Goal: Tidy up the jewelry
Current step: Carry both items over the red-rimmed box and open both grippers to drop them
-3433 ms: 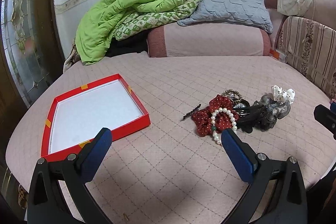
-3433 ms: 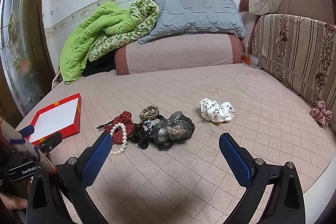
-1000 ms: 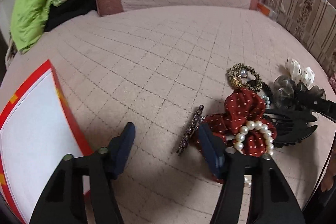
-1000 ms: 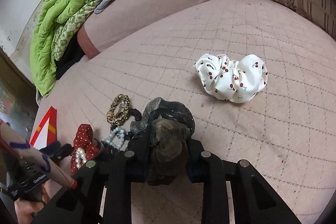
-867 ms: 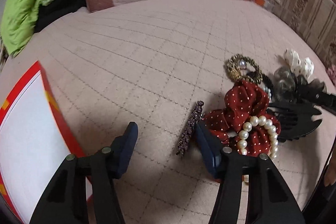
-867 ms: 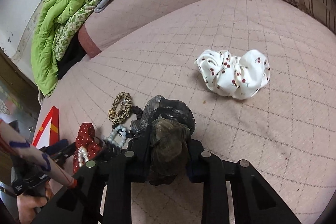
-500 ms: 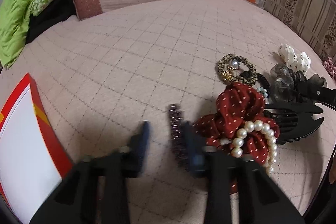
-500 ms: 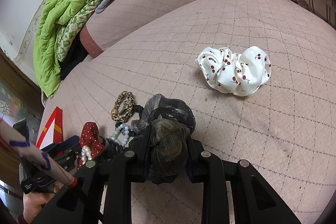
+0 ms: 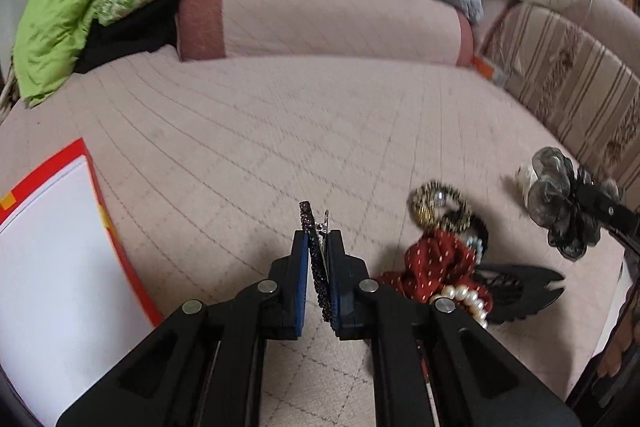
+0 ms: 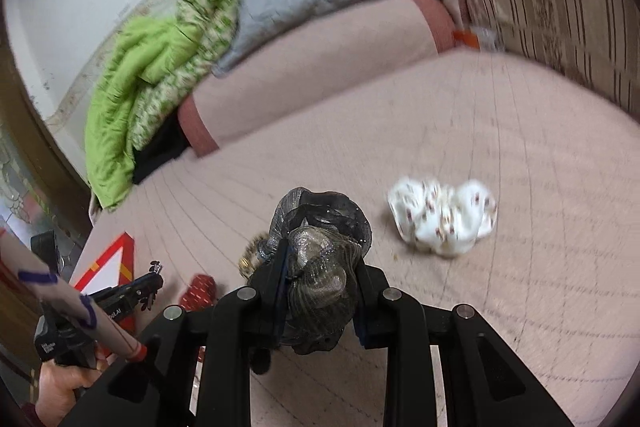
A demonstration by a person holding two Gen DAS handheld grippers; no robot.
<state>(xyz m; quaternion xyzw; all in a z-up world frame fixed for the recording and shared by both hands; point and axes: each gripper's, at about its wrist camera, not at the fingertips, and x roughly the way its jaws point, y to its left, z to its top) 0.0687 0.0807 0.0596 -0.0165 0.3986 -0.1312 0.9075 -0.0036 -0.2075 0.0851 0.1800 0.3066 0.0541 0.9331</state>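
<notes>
Your quilted pink bed [image 9: 280, 131] carries everything here, and the red tray [image 9: 100, 211] with its white floor sits at its left edge, with nothing visible in the part that shows. Between the tray and the remaining pile lies open quilt, which is the stretch you now have to cross.

What has changed: a second ago your left claw [image 9: 319, 275] was spread wide around the beaded hair clip [image 9: 316, 251] as it lay flat beside the red dotted scrunchie [image 9: 436, 259]; now that claw is pinched tight on the clip, which stands upright between the blue pads, raised off the quilt. Your right claw [image 10: 320, 279] has kept its squeeze on the dark mesh scrunchie [image 10: 320, 243] throughout, and both views are now tilted up and blurred, so I judge you are lifting both at once.

That means two pieces are in hand and the next move is the carry leftward to the tray (the thin clip sits edge-on, so it could pivot or slip if you swing fast).

Left behind on the bed are the white cherry scrunchie [image 10: 444, 219], the black claw clip [image 9: 520, 287], the pearl bracelet [image 9: 464, 297] and the gold ring tie [image 9: 438, 205].
</notes>
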